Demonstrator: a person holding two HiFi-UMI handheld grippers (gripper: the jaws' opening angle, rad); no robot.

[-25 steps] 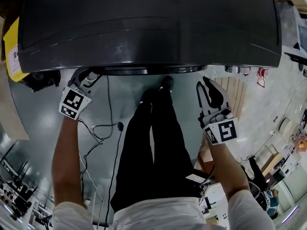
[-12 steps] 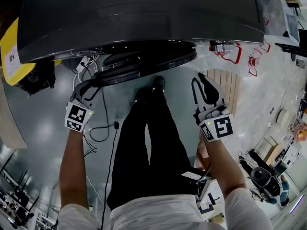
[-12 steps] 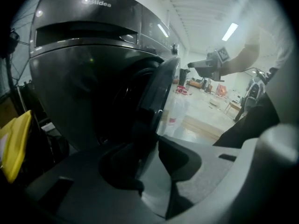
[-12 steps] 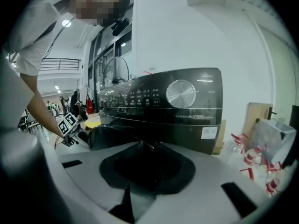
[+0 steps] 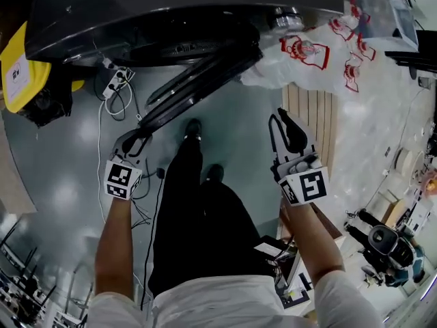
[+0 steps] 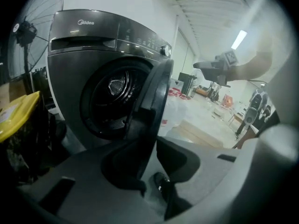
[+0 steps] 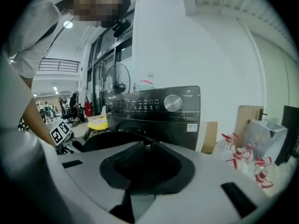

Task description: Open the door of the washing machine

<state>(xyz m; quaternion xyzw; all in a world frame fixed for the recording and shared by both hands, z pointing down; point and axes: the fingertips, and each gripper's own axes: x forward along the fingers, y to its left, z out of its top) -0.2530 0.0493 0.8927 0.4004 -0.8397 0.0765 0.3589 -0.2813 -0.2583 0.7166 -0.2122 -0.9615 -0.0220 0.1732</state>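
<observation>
Firstly, we logged the washing machine (image 6: 93, 64): a dark grey front-loader standing on the grey floor (image 5: 61, 176), with a round control knob (image 7: 172, 103) on its top panel. Its door (image 6: 152, 101) was swung well out from the opening and showed nearly edge-on in the left gripper view. The steel drum (image 6: 114, 90) lay exposed behind it.

Left tongs (image 5: 138, 137): we held them at the door's free rim, which ran between the jaws. The jaws had just been closing and were clamped on that rim.

Right tongs (image 5: 281, 121): the jaws were together with nothing between them. We held them in the air, well apart from the door, to the right of our black-trousered legs (image 5: 198, 238).

Surroundings we noted:
- a yellow bag (image 5: 19, 74) with a white label, beside the machine's left flank
- a standing fan (image 6: 28, 31) behind that bag
- a white power strip (image 5: 113, 82) with loose cables, on the floor near the machine's foot
- clear plastic bags with red print (image 5: 307, 50), heaped to the machine's right
- a slatted wooden pallet (image 5: 311, 115), just beside those bags
- brown cardboard (image 7: 211, 135), beside the machine, before a white wall
</observation>
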